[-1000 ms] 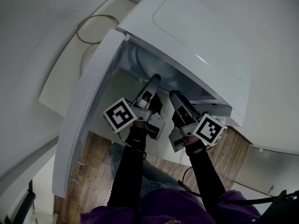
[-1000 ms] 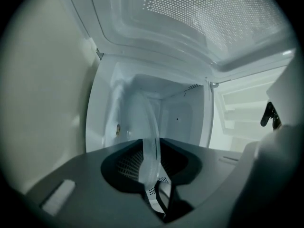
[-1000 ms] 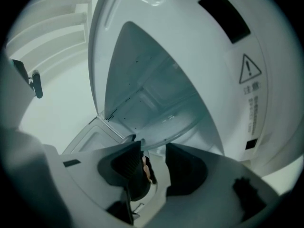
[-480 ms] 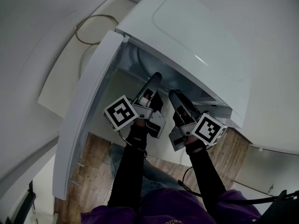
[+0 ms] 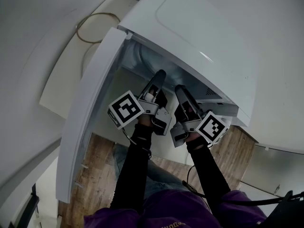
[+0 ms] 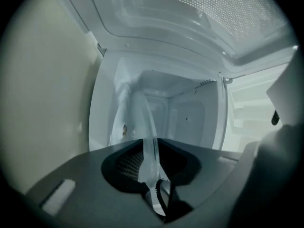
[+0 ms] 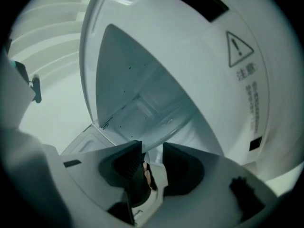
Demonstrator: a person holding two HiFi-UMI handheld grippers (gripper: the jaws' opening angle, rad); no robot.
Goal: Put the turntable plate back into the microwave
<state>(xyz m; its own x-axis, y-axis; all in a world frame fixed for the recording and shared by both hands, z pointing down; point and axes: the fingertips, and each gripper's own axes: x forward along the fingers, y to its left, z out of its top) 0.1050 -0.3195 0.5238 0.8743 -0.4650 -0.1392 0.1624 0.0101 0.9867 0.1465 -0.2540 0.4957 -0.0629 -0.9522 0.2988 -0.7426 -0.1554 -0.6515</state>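
We see little change from a second ago: both grippers reach into the open microwave [image 5: 190, 37]. The left gripper [image 5: 159, 75], jaws just narrowed, pinches the turntable plate [image 6: 147, 127] upright inside its cavity. The right gripper's [image 5: 180, 90] jaws, closing slightly, stand wide around the plate's rim.

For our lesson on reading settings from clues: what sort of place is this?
Probably a kitchen corner: a white microwave with its door open, on a pale counter, above a wooden floor.
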